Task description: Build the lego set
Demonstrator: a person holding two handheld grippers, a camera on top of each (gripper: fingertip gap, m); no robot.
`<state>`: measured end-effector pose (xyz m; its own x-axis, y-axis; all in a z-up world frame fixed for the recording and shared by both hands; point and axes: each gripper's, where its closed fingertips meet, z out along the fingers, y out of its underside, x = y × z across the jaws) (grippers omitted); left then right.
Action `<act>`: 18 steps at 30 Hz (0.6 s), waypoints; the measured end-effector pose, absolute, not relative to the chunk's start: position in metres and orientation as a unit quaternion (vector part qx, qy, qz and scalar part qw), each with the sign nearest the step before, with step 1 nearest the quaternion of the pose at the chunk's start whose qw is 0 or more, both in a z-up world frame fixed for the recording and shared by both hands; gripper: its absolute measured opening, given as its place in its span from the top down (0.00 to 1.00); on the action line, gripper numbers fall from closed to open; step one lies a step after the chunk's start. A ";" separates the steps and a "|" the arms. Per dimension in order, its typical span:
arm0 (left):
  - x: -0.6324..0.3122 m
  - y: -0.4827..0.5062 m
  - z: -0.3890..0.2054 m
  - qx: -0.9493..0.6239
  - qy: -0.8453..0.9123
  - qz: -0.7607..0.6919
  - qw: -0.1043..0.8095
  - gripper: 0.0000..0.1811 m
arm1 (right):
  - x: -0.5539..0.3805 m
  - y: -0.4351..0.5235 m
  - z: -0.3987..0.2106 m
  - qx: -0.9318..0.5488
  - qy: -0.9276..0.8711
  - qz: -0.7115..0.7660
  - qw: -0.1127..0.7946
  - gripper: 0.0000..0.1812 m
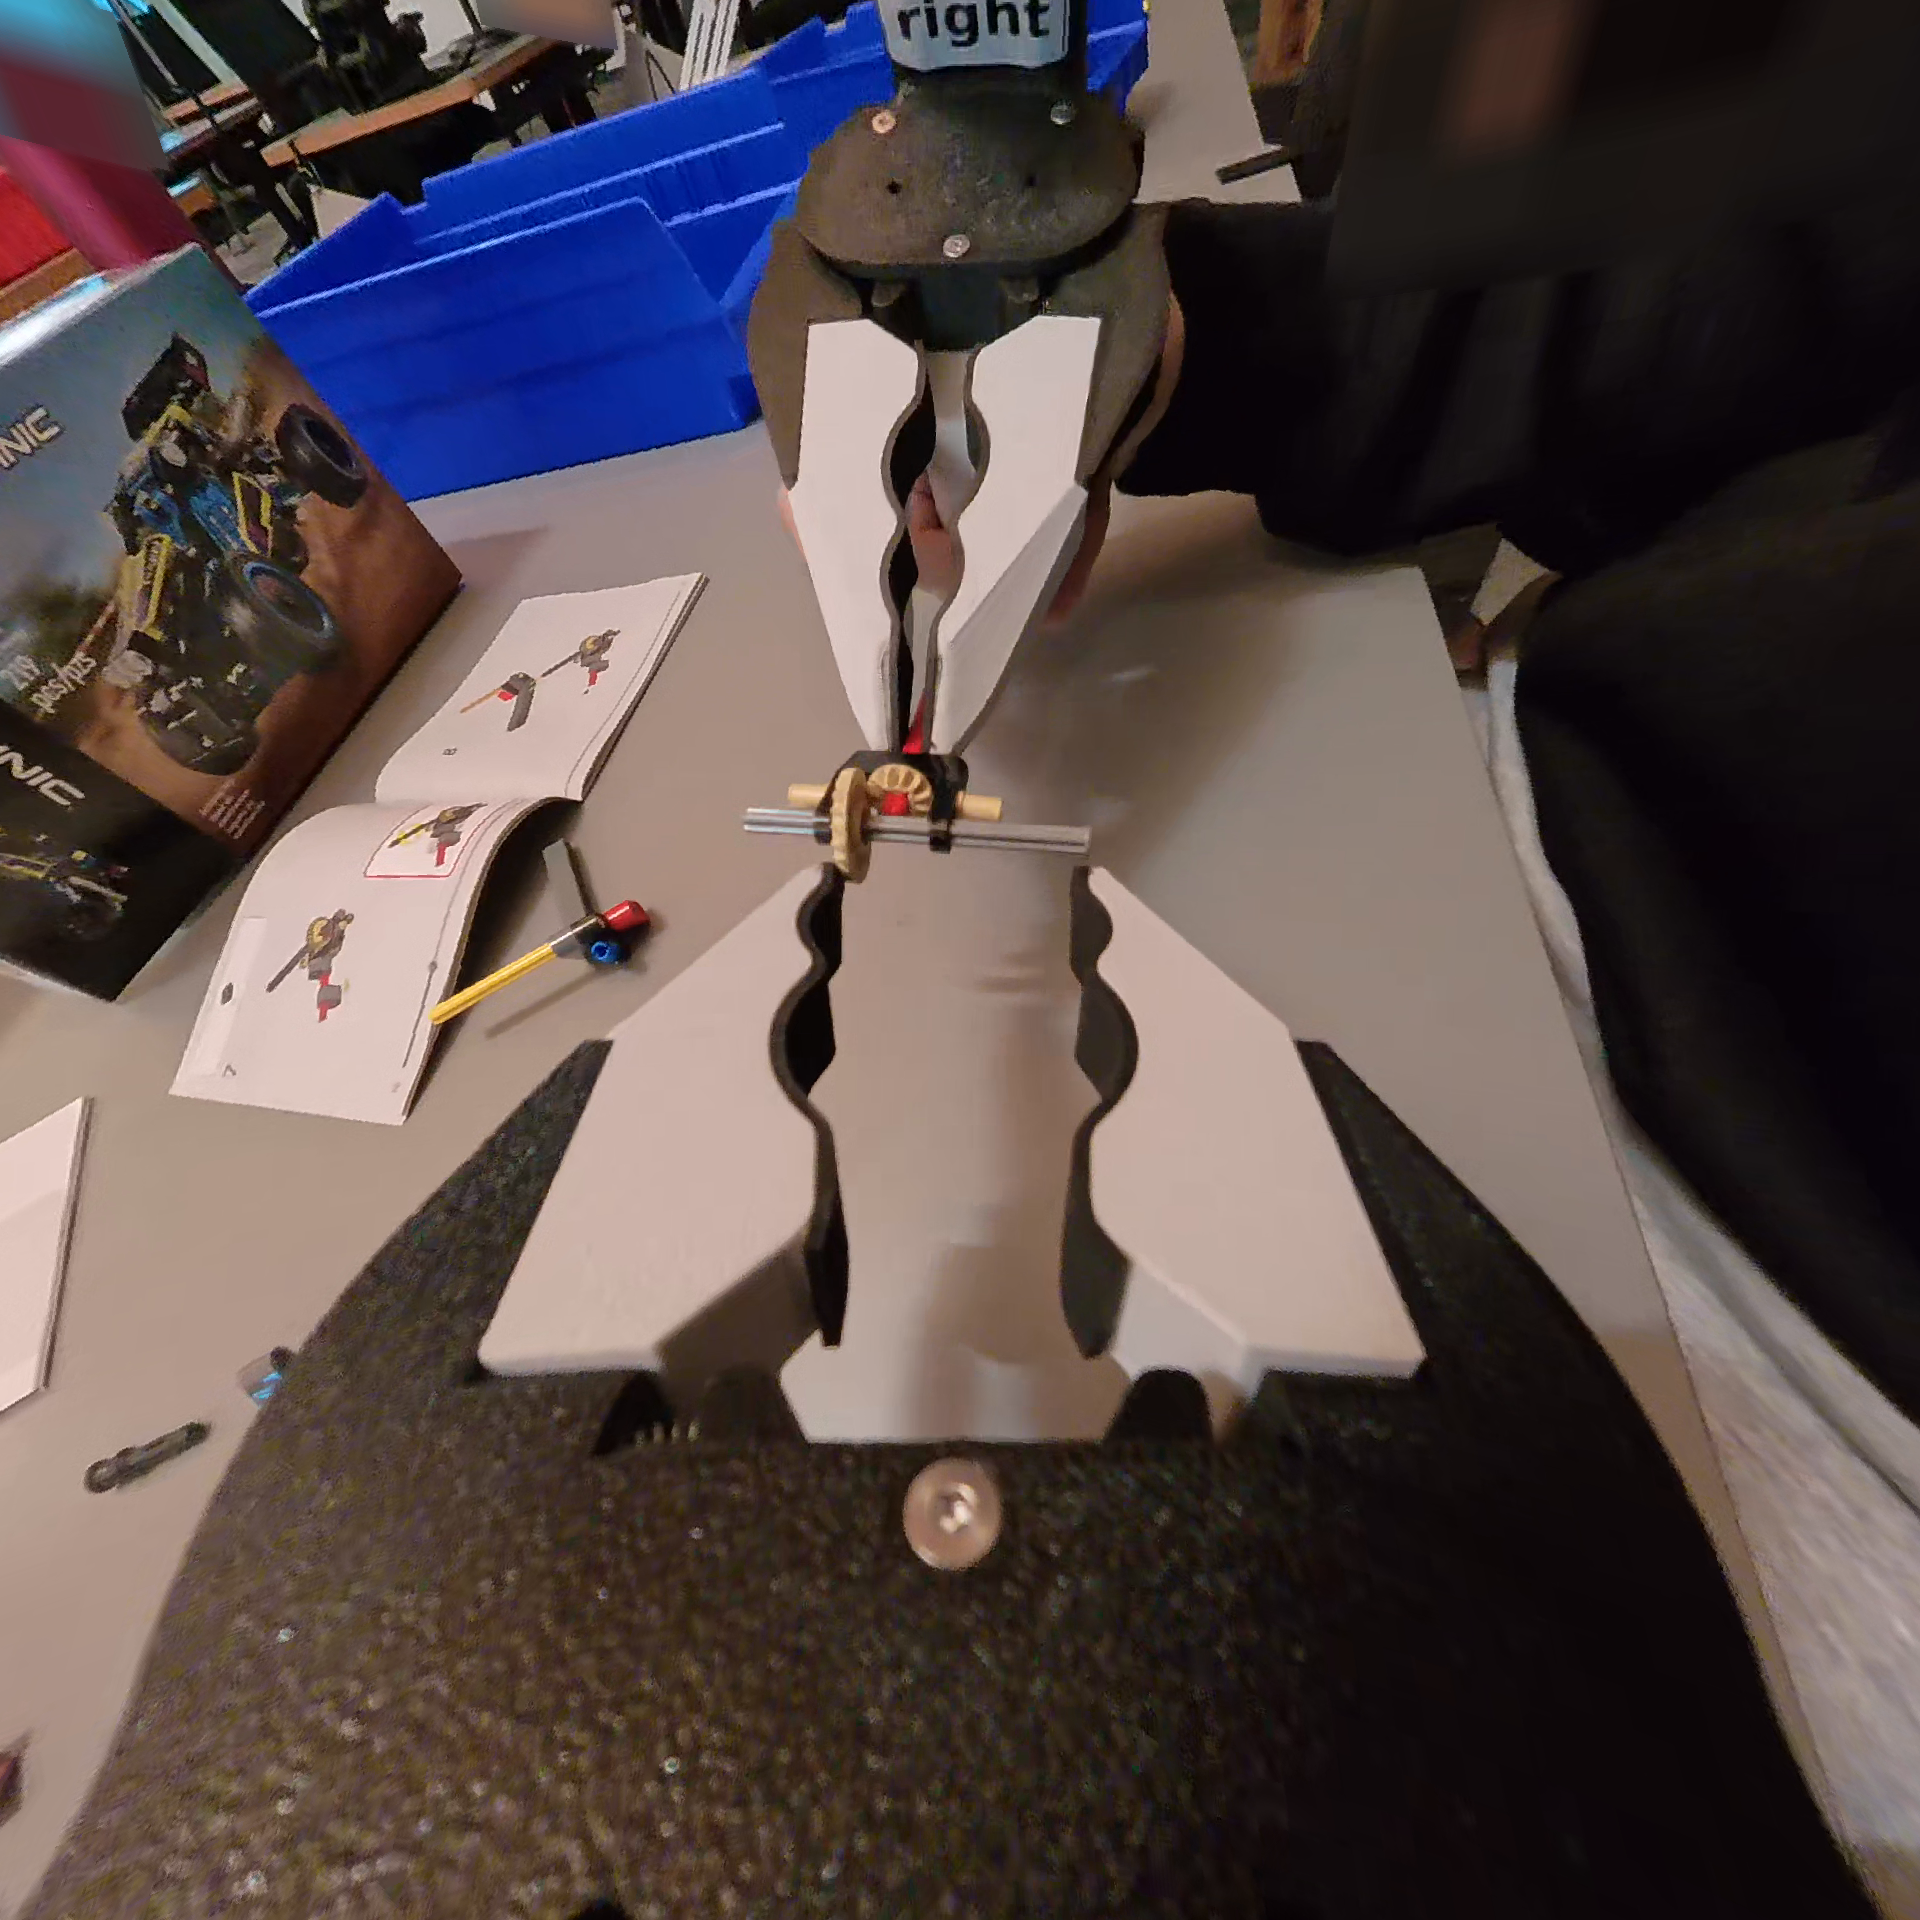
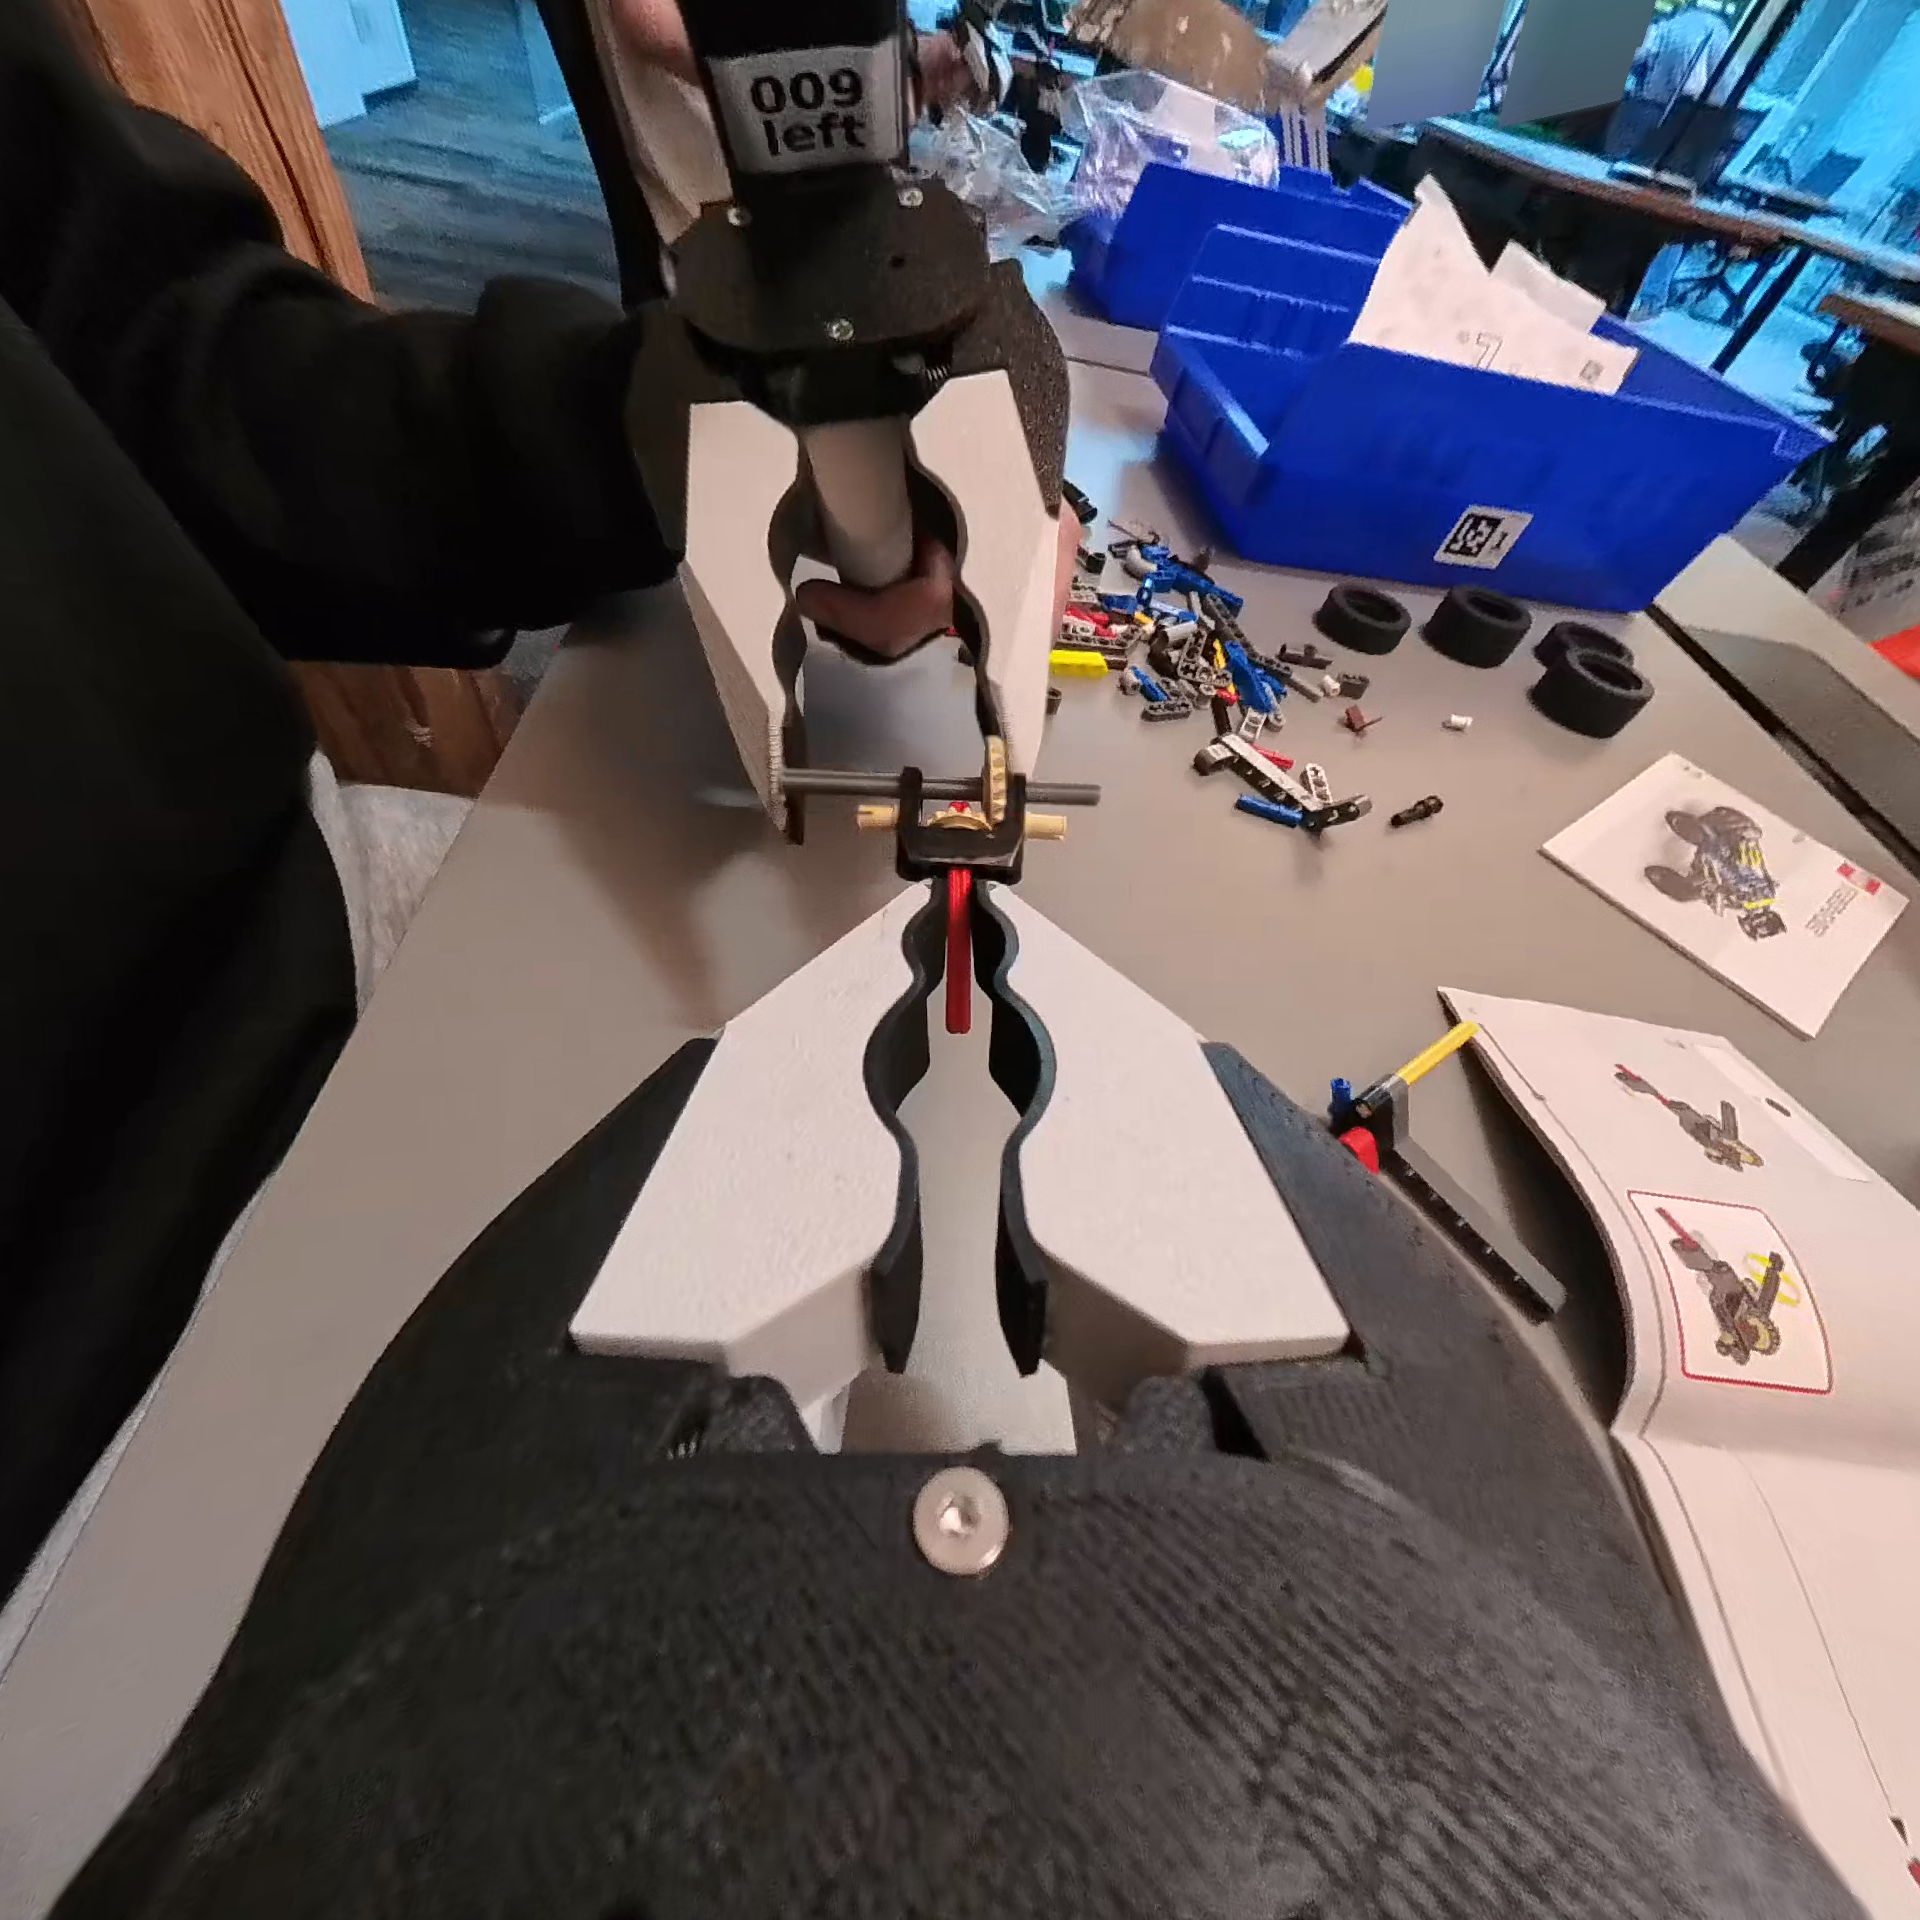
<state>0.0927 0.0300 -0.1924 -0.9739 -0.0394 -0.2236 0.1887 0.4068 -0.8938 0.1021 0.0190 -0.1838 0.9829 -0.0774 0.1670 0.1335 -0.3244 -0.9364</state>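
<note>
A small lego assembly [image 1: 899,800], a black frame with tan gears, a tan pin and a long grey axle [image 1: 997,834] across it, hangs above the grey table. My right gripper [image 2: 958,894] is shut on the red axle [image 2: 956,966] that sticks out of the assembly [image 2: 956,831]. It enters the left wrist view [image 1: 920,740] from the top. My left gripper [image 1: 956,878] is open, its fingertips level with the two ends of the grey axle and just below it. In the right wrist view the left gripper [image 2: 900,798] straddles the grey axle [image 2: 852,787], one fingertip beside a tan gear [image 2: 997,779].
An open instruction booklet [image 1: 343,956] [image 2: 1714,1247] lies beside a sub-assembly with a yellow axle [image 1: 540,956] [image 2: 1392,1091]. The lego box [image 1: 156,582] stands at the left. Blue bins [image 2: 1455,447], a pile of loose pieces [image 2: 1195,644] and several black tyres [image 2: 1475,623] sit farther off. A black sleeve [image 1: 1662,727] borders the table's edge. My two grippers' fingertips are within a few centimetres of each other.
</note>
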 end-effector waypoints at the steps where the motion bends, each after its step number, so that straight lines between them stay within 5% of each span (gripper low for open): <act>1: 0.092 0.029 -0.192 0.046 0.831 -0.544 0.105 0.77 | 0.102 0.019 -0.184 -0.809 -0.022 -0.095 0.580 0.99; 18: 0.080 0.023 -0.190 0.065 0.826 -0.554 0.080 0.73 | 0.090 0.017 -0.185 -0.809 -0.053 -0.075 0.581 0.99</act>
<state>0.0804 0.0226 -0.1901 -0.9787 0.0178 -0.2044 0.1959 0.3769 -0.9053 0.0905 0.0166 -0.1850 0.9831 -0.0016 0.1832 0.1731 -0.3203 -0.9314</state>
